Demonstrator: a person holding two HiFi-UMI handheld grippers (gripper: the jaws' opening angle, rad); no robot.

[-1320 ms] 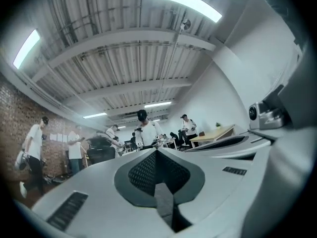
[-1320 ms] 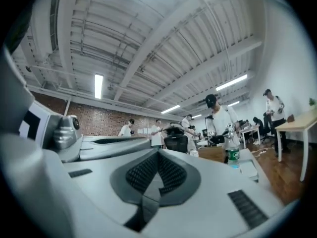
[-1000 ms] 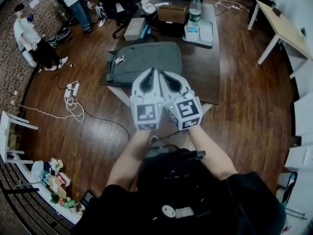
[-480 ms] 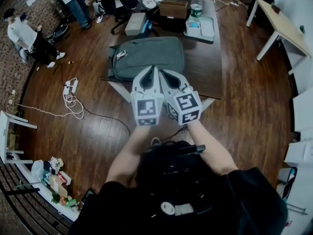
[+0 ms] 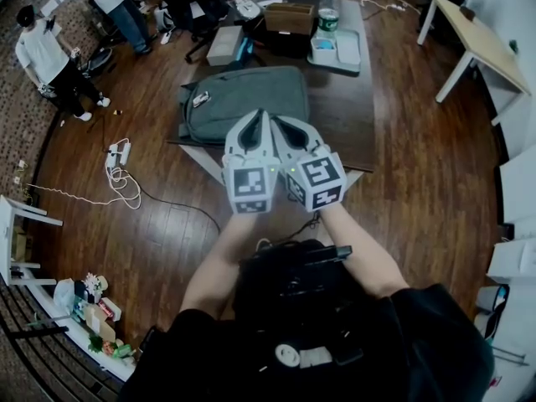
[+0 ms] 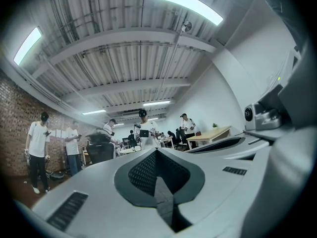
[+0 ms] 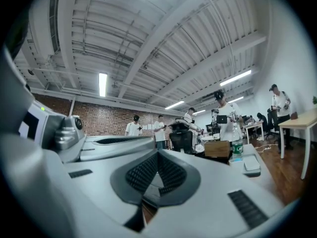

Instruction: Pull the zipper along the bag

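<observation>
Floorboards (image 5: 419,191) of dark glossy wood filled the head view. A dark brown wooden table (image 5: 347,120) stood on them at 12 o'clock from the person. The grey-green fabric bag (image 5: 243,99) lay flat on the table's 9 o'clock half, with a small pale tag (image 5: 201,100) near its 9 o'clock end. Its zipper was too small to make out. At the table's far end sat a brown cardboard box (image 5: 291,17), a clear plastic bottle with a green label (image 5: 327,11) and a white tray (image 5: 337,50). A pale wooden desk (image 5: 477,44) stood at 2 o'clock, a white power strip with its cable (image 5: 117,153) lay on the floor at 9 o'clock, and people (image 5: 46,57) stood at 10 o'clock. The white left gripper (image 5: 260,117) and white right gripper (image 5: 275,122) were held side by side, touching. Their tips were in front of the bag's near edge, apart from it.

The left gripper view tilted upward to a corrugated ceiling with strip lights (image 6: 185,1), a red brick wall (image 6: 15,128) at 9 o'clock and standing people. Its jaws were pressed together on nothing.

The right gripper view looked lower, so it caught the box, bottle and tray at 3 o'clock. Its jaws likewise met at the tips, empty. The bag showed only in the head view.
</observation>
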